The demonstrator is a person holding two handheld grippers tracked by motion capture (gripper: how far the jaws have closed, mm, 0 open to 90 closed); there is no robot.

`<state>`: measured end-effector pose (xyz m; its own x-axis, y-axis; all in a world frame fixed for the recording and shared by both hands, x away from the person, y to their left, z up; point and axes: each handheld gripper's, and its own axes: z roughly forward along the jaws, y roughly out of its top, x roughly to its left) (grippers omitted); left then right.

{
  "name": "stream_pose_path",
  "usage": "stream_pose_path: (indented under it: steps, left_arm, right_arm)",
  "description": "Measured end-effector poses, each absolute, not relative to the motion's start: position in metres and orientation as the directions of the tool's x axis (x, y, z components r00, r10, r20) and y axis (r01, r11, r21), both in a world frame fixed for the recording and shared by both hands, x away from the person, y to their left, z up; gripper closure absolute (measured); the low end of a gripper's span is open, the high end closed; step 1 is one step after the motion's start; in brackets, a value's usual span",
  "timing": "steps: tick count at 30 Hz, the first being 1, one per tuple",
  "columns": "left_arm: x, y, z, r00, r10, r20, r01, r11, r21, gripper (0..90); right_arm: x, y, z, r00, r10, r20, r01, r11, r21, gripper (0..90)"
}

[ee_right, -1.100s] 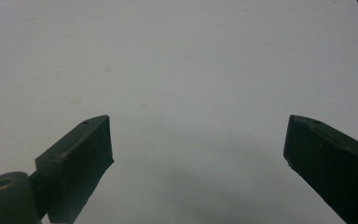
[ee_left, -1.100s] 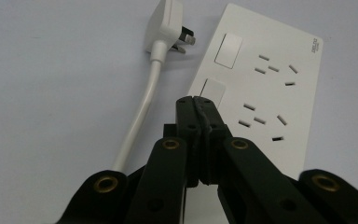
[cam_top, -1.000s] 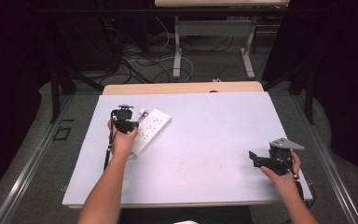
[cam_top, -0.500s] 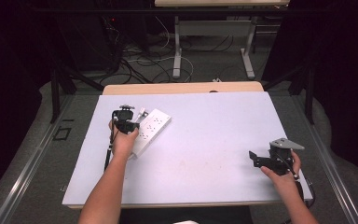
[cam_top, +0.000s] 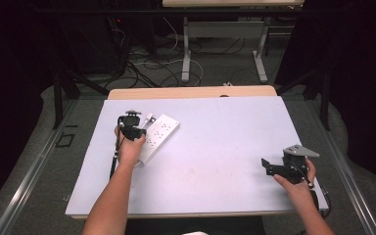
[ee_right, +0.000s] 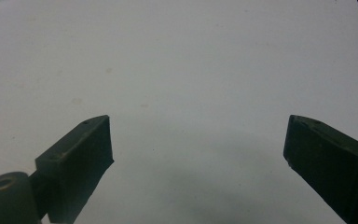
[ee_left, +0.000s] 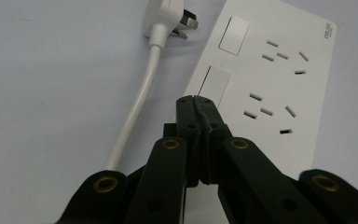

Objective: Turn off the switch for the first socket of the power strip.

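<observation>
I counted one power strip (cam_top: 157, 136), one plug (ee_left: 168, 17) on one white cord (ee_left: 135, 107), and two grippers on the one pale table (cam_top: 215, 161). In the left gripper view the strip showed two outlet groups and two blank rectangular buttons; the small print at its far corner was too fine for me to read. The strip lay at a slant in the far left part of the table, and the plug rested just beside its end, prongs pointing toward it without going in.

My left gripper (ee_left: 196, 100) had its jaws pressed fully together with nothing between them, the tips hovering over the strip's near edge by the lower button; whether they touched it I could not tell. In the high view the left hand (cam_top: 129, 147) gripped the tool from behind, forearm reaching straight up from the table's near edge.

My right gripper (ee_right: 198, 140) had its jaws spread wide apart over bare table, gripping nothing. It sat near the right front corner, well apart from the strip, right hand (cam_top: 296, 181) wrapped beneath it, jaws pointing left
</observation>
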<state>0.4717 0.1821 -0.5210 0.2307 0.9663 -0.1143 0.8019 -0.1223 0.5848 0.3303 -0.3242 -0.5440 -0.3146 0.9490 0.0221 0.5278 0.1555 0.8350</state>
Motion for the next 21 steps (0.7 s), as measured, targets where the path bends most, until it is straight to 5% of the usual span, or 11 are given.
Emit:
stream_pose_path:
  steps: [21]
  left_arm:
    - [0.4710, 0.1808, -0.5233, 0.248, 0.964, -0.097, 0.800, -0.147, 0.582, 90.0]
  right_arm:
    - [0.3301, -0.3242, -0.5437, -0.317, 0.948, 0.018, 0.525, 0.159, 0.836, 7.2]
